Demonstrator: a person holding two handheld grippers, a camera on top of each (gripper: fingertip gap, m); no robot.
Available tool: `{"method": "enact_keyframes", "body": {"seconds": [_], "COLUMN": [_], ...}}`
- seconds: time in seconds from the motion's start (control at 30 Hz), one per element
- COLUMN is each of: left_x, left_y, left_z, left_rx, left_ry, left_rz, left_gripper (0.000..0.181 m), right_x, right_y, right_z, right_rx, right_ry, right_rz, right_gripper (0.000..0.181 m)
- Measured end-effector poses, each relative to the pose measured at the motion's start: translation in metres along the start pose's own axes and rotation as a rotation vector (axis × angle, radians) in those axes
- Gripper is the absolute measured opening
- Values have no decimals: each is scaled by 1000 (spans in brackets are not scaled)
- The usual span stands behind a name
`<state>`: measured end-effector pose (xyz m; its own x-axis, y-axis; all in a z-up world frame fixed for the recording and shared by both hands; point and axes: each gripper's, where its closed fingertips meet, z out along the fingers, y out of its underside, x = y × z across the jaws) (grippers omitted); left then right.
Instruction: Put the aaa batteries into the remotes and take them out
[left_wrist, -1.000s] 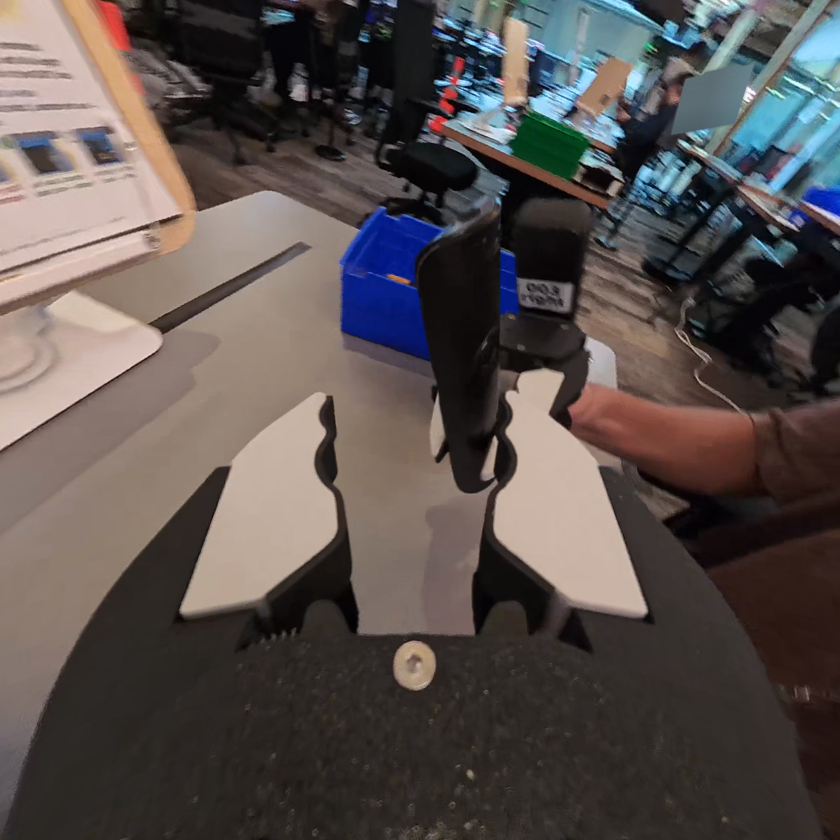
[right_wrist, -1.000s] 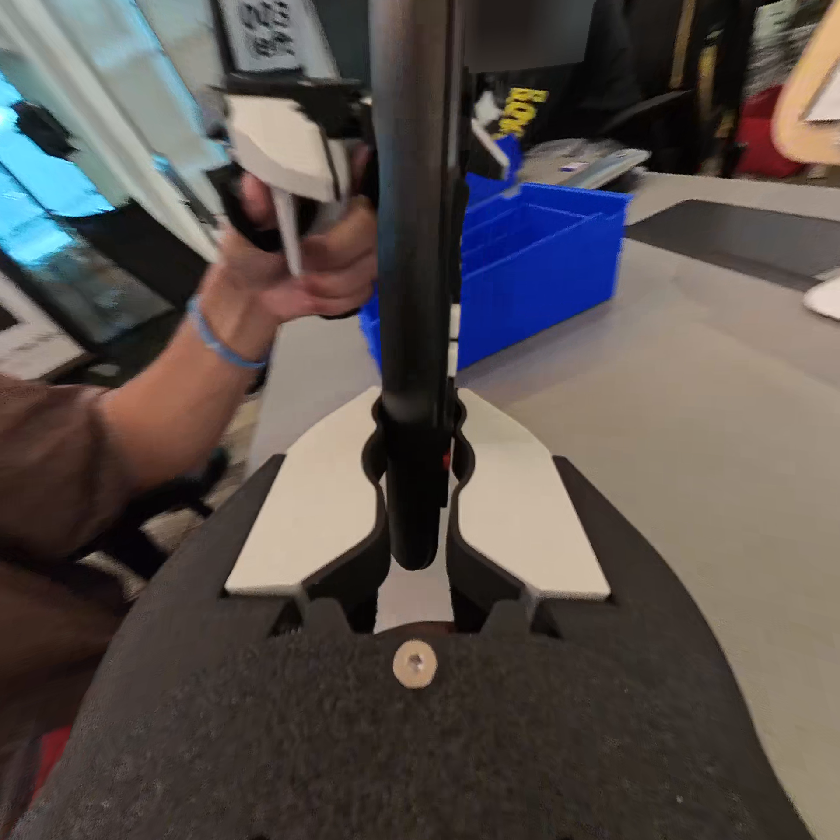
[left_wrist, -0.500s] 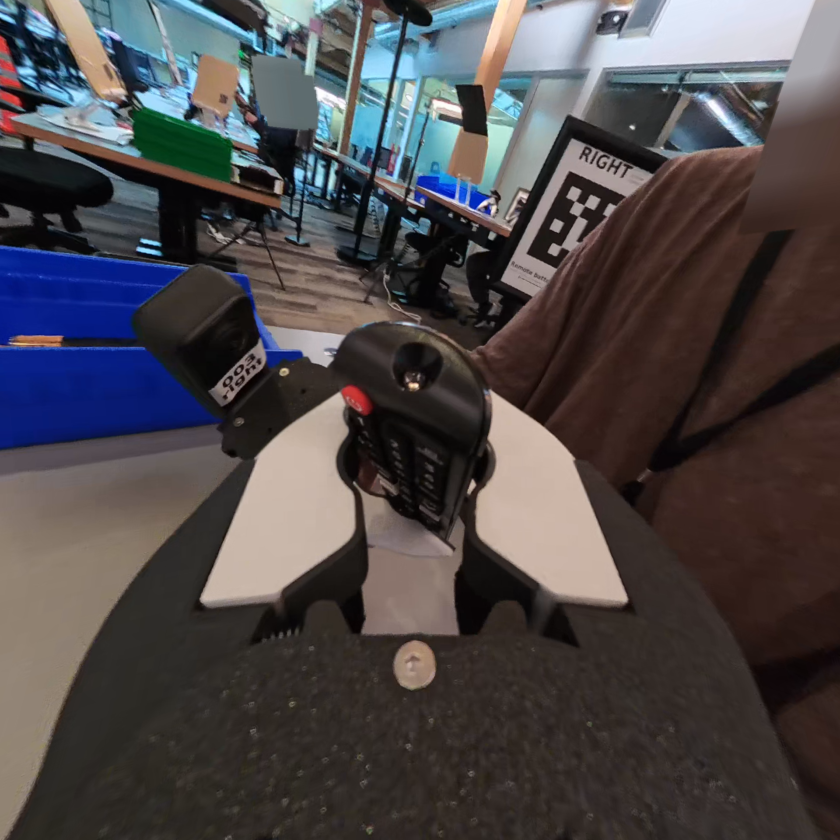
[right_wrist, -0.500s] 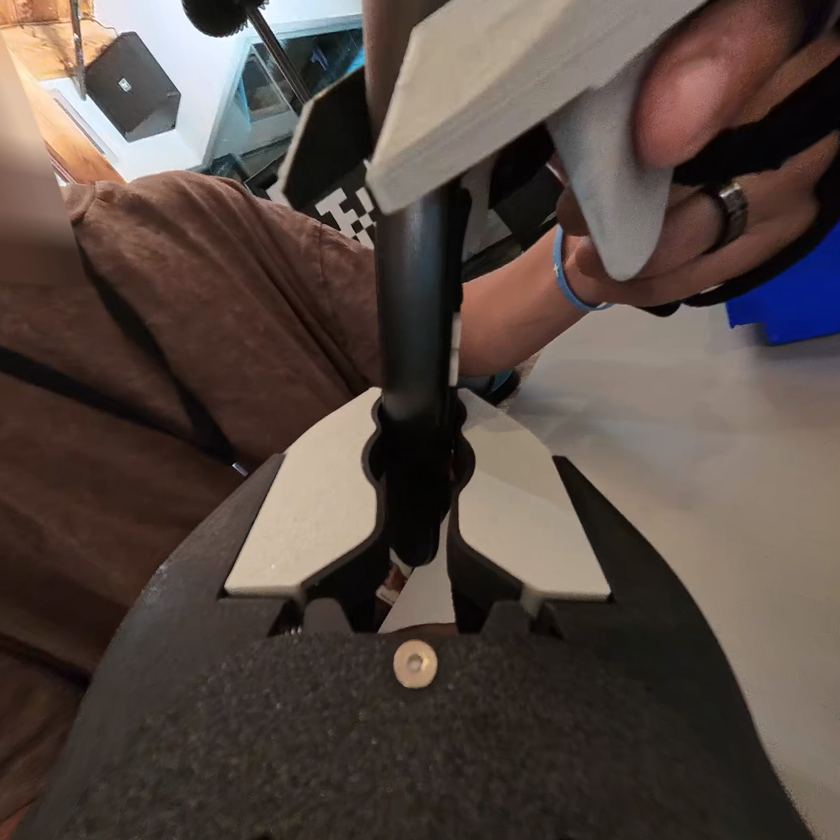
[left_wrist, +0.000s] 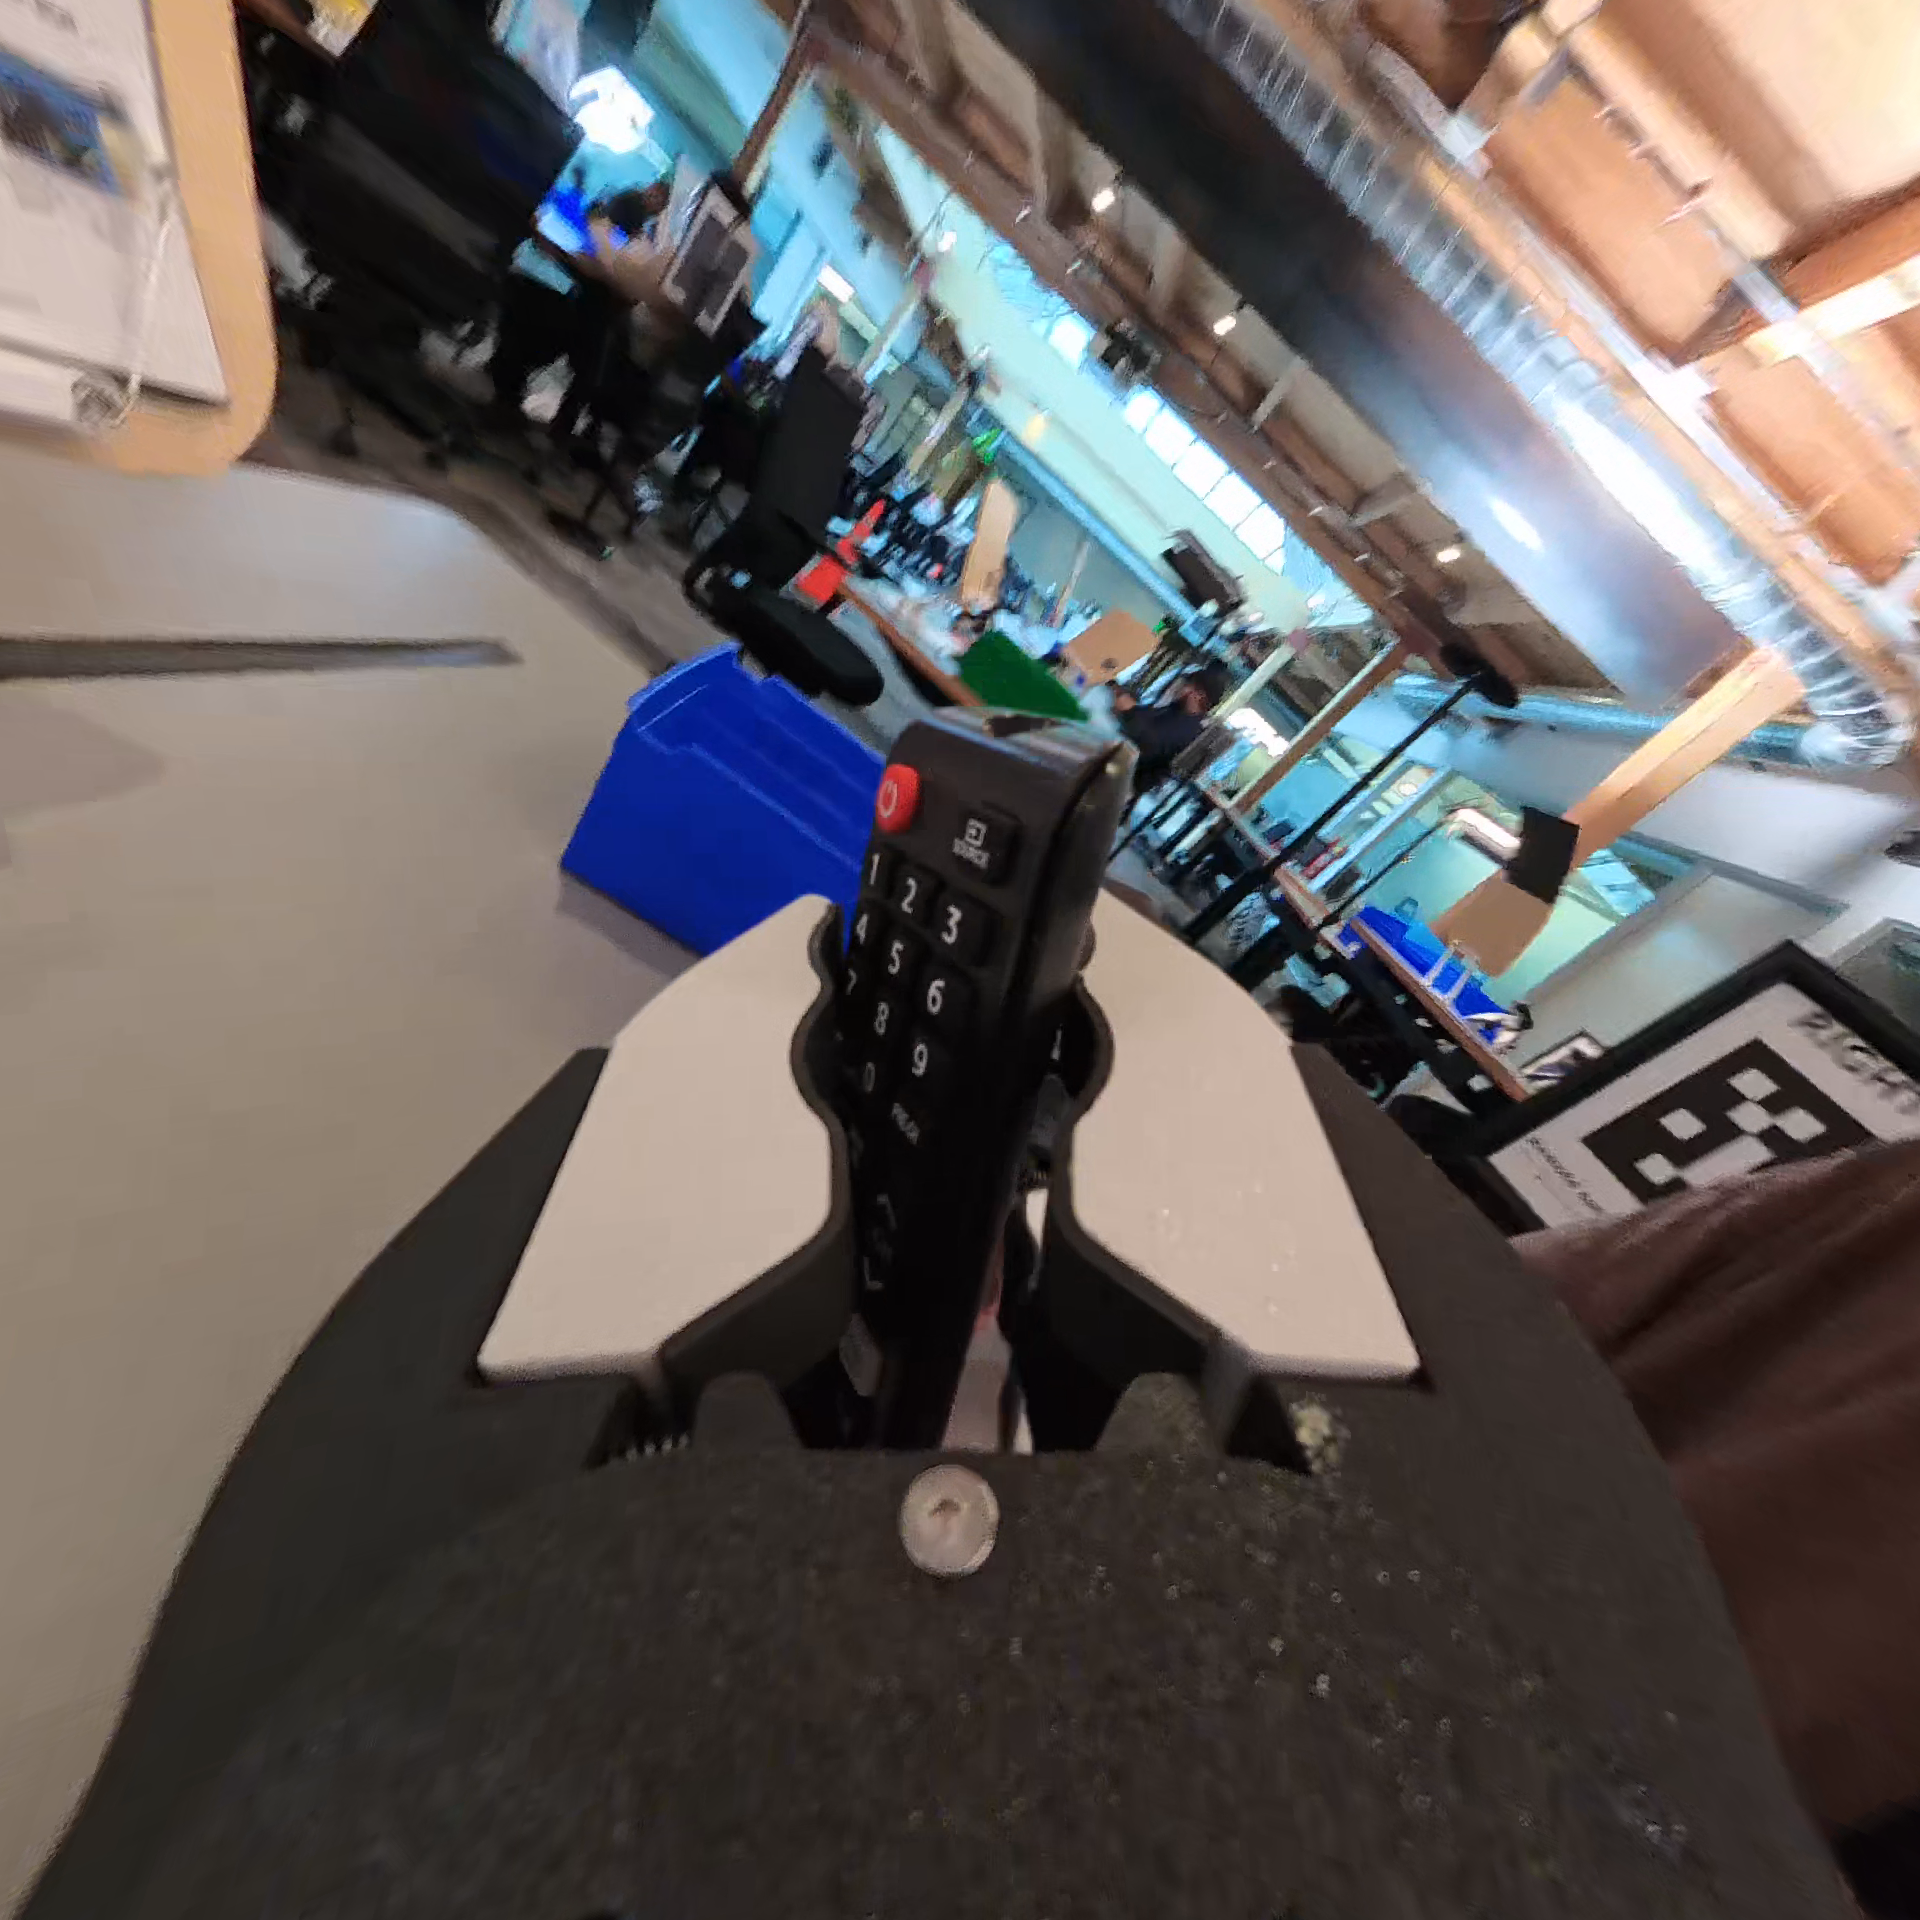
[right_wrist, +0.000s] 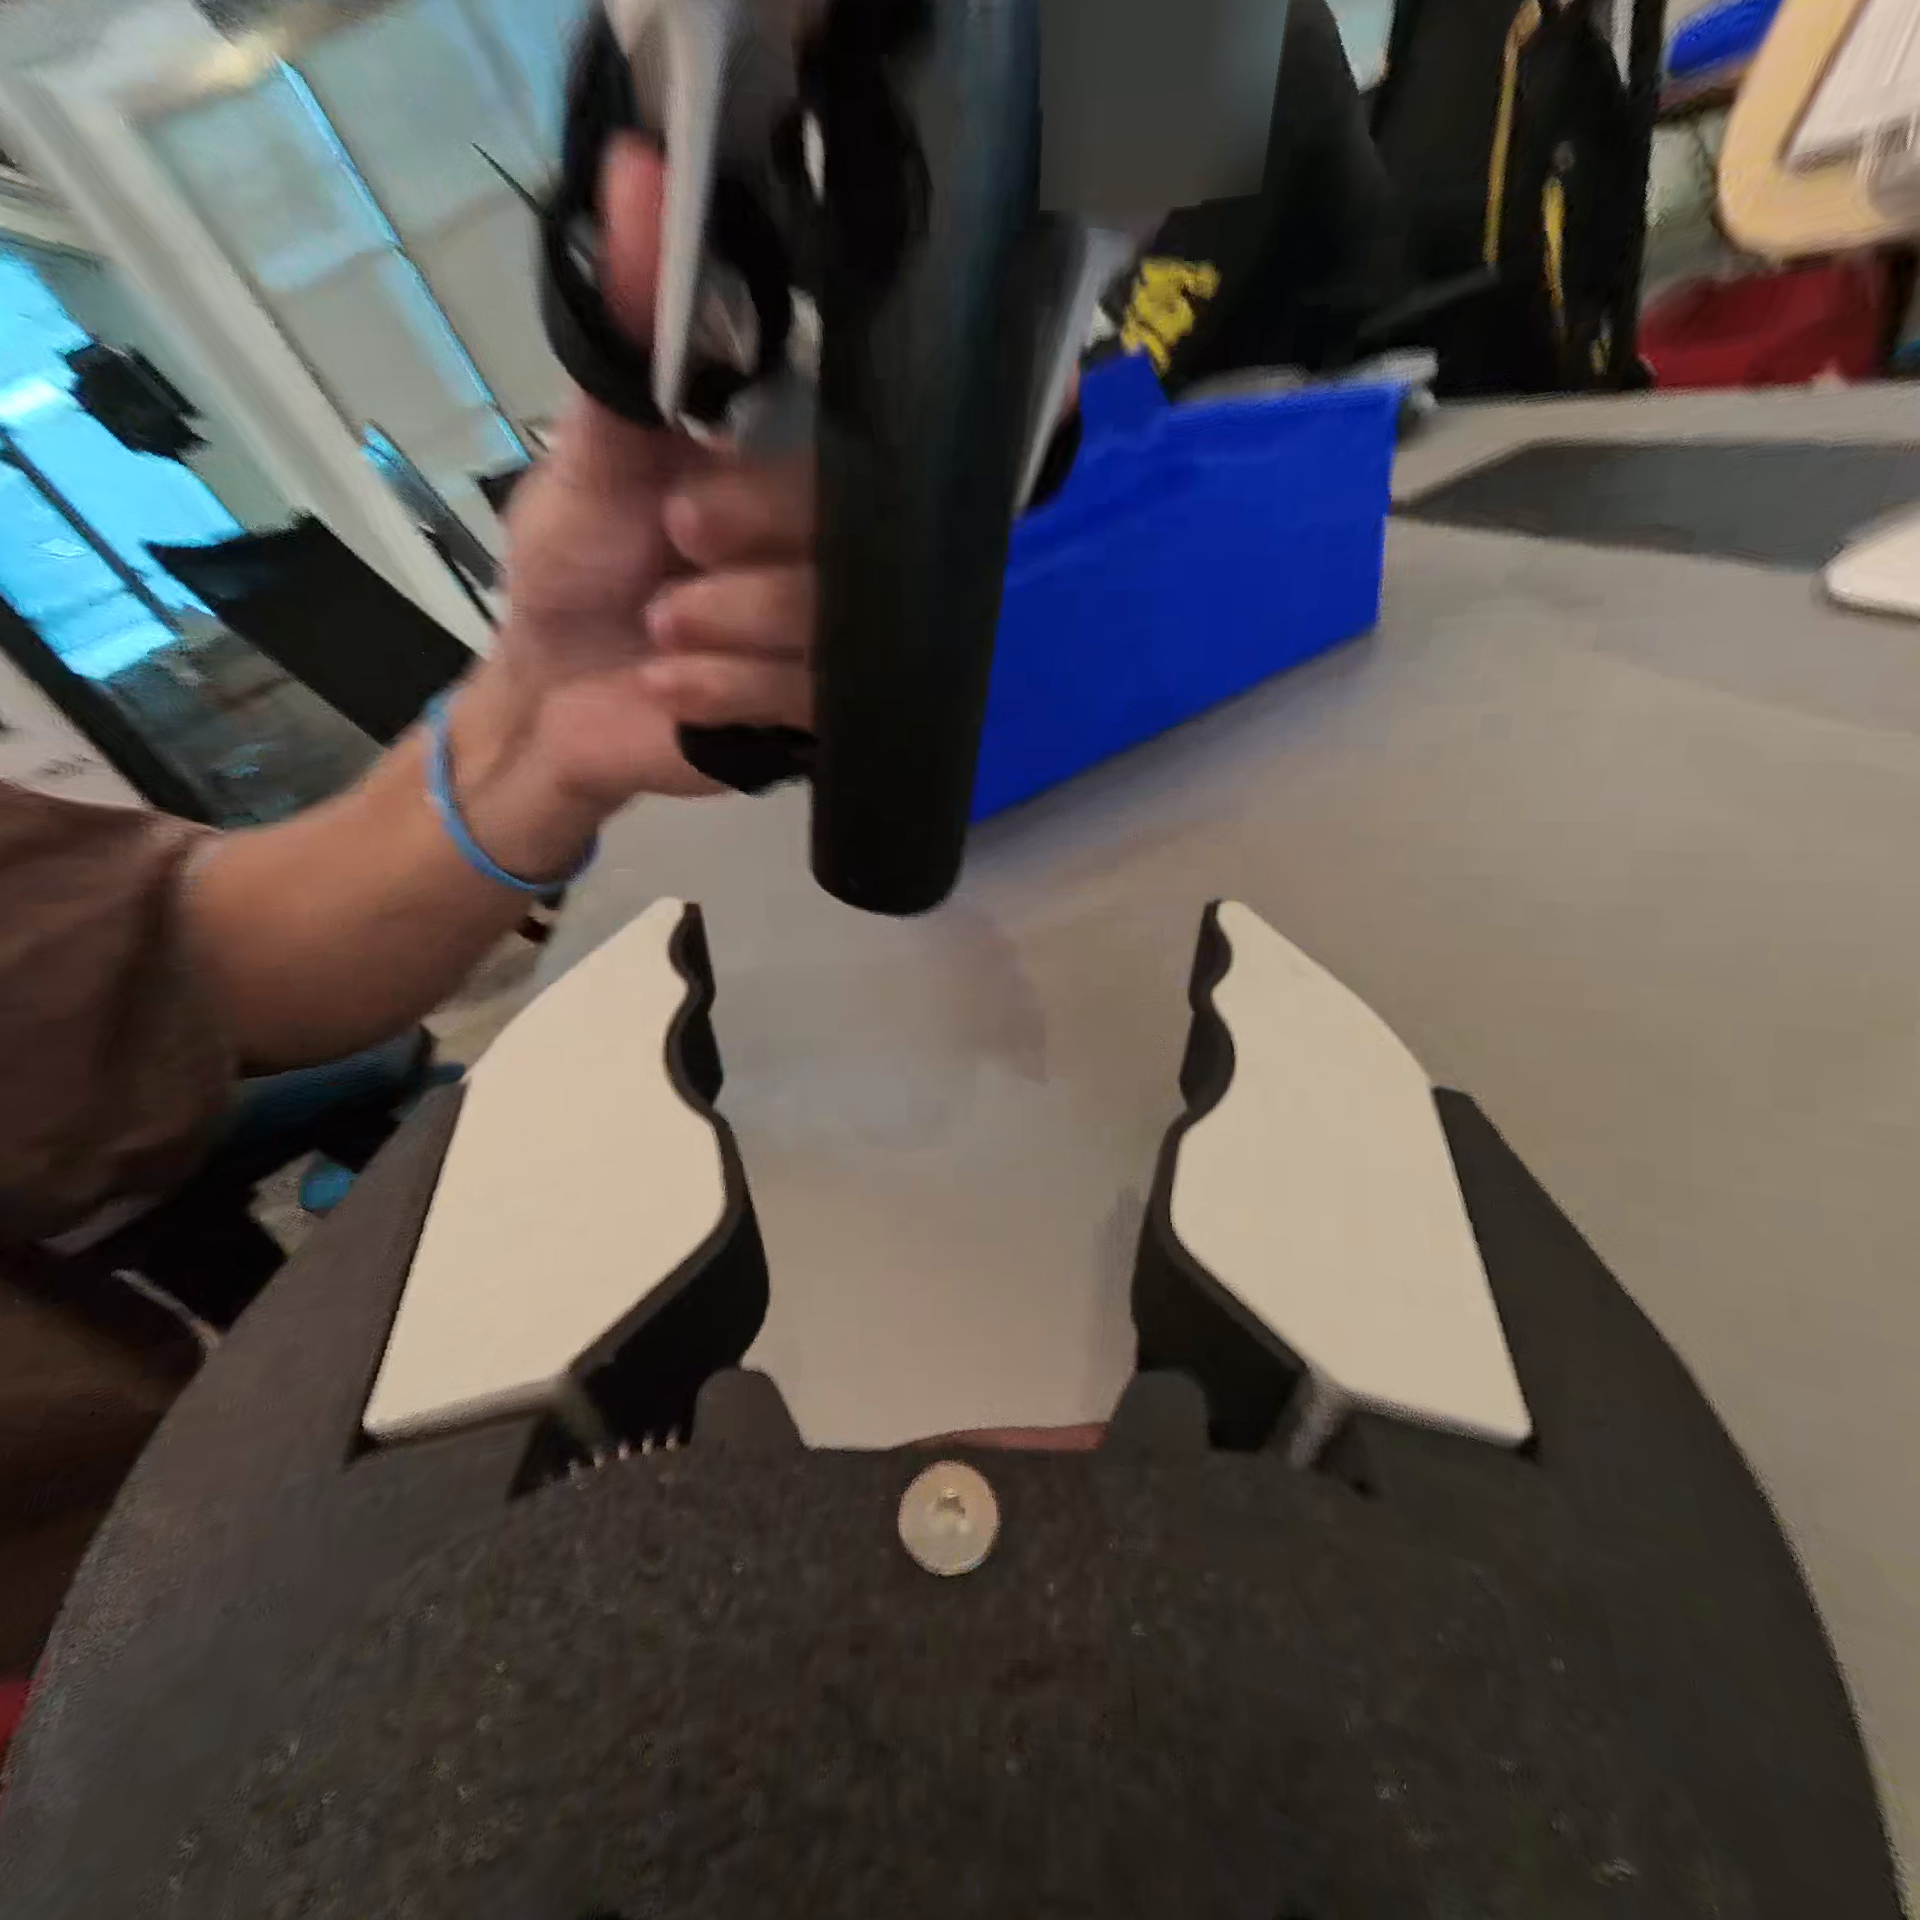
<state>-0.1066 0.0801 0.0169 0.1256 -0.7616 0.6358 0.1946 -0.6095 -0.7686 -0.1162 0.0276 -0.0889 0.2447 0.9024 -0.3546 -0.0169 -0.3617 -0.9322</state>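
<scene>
My left gripper (left_wrist: 951, 966) is shut on a black remote (left_wrist: 961, 935). The remote's button face with a red power button points up and to the left, and its top end sticks out past the fingertips. In the right wrist view the same remote (right_wrist: 914, 520) hangs upright, held higher up by the left gripper in a person's hand (right_wrist: 634, 582). Its lower end is just beyond my right gripper's fingertips. My right gripper (right_wrist: 951, 914) is wide open and empty over the grey table (right_wrist: 1558, 883). No batteries are visible.
A blue bin (left_wrist: 717, 800) stands on the table behind the remote; it also shows in the right wrist view (right_wrist: 1195, 582). A white stand with a paper board (left_wrist: 104, 208) is at the far left. A person's brown sleeve (right_wrist: 94, 987) is at the left. My right fingertips sit around 12 centimetres from my left ones.
My right gripper let go of the remote and opened wide. My left gripper closed on the remote and now holds it alone, lifted clear of the right fingers.
</scene>
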Motion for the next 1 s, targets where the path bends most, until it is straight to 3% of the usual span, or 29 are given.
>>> {"method": "enact_keyframes", "body": {"seconds": [0.13, 0.33, 0.5, 0.57, 0.63, 0.77, 0.83, 0.97, 1.0], "left_x": [0, 21, 31, 32, 34, 36, 31, 11, 9], "left_y": [5, -4, -12, -18, -22, -25, -23, -18, -16], "left_z": [15, 33, 32, 24, 16, 2, -2, -13, -15], "left_rx": [-42, -6, 65, 90, 110, 133, 142, 190, 200], "left_ry": [-30, -2, 82, 101, 135, 164, 144, 22, 7], "left_rz": [-4, -41, -78, -74, -78, -58, -59, -29, -19], "left_gripper": [39, 39, 35, 34, 32, 32, 30, 27, 27], "right_x": [6, 14, -32, -44, -62, -74, -70, -56, -50], "right_y": [27, 13, -7, -15, -20, -29, -31, -50, -52], "right_z": [31, 38, 33, 25, 17, 5, 2, -7, -8], "right_rx": [-117, -14, 131, 177, 204, 231, 247, 359, 368], "right_ry": [141, 354, 102, 21, -118, -287, -302, -327, -320], "right_rz": [-39, -151, -190, -184, -167, -29, 3, 217, 267], "right_gripper": [97, 90, 44, 37, 8, 7, 12, 65, 66]}}
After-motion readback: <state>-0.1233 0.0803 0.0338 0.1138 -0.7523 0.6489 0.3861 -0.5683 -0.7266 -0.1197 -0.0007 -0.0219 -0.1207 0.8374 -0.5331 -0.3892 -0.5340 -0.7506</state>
